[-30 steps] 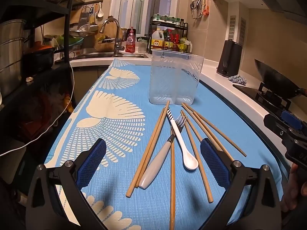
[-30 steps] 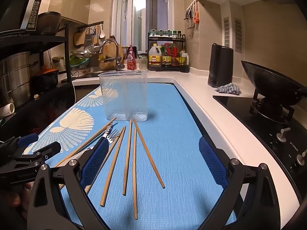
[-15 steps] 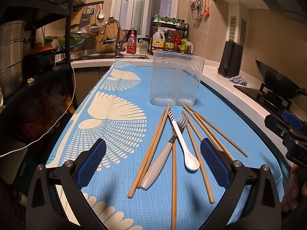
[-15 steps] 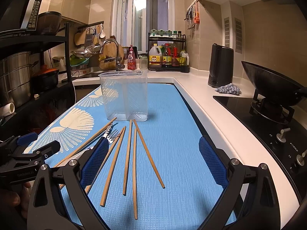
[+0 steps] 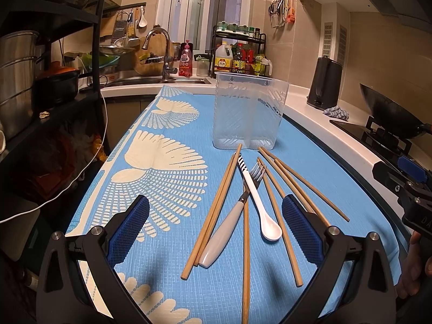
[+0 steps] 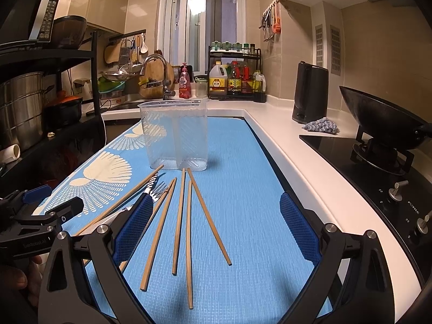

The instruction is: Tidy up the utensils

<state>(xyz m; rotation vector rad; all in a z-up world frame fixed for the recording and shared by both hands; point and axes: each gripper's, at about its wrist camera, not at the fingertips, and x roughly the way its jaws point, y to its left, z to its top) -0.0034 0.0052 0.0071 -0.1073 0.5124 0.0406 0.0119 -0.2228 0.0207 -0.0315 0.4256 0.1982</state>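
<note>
Left wrist view: the left claw (image 5: 215, 226) hangs spread wide above the desk (image 5: 310, 124), its blue pads (image 5: 129, 229) far apart, grasping nothing and touching nothing. Between them on the blue mat (image 5: 167, 278) lie the wooden chopsticks (image 5: 213, 210), a grey-handled fork (image 5: 229, 224) and a white spoon (image 5: 259, 205) whose handle crosses over the fork. Beyond them, at the far end of the scatter, stands the clear plastic holder (image 5: 249, 110), upright and with nothing in it. The right claw's body shows at the right edge.

Right wrist view: the right claw (image 6: 216, 224) is likewise released, wide open and holding nothing, above the mat (image 6: 243, 189). Five chopsticks (image 6: 178, 221) lie fanned between its pads (image 6: 299, 229); the fork's tines (image 6: 159, 189) peek out past the left pad. The holder (image 6: 175, 135) stands just beyond the chopstick tips, and its divider shows two compartments. The left claw (image 6: 64, 210) sits at the near left.
</note>
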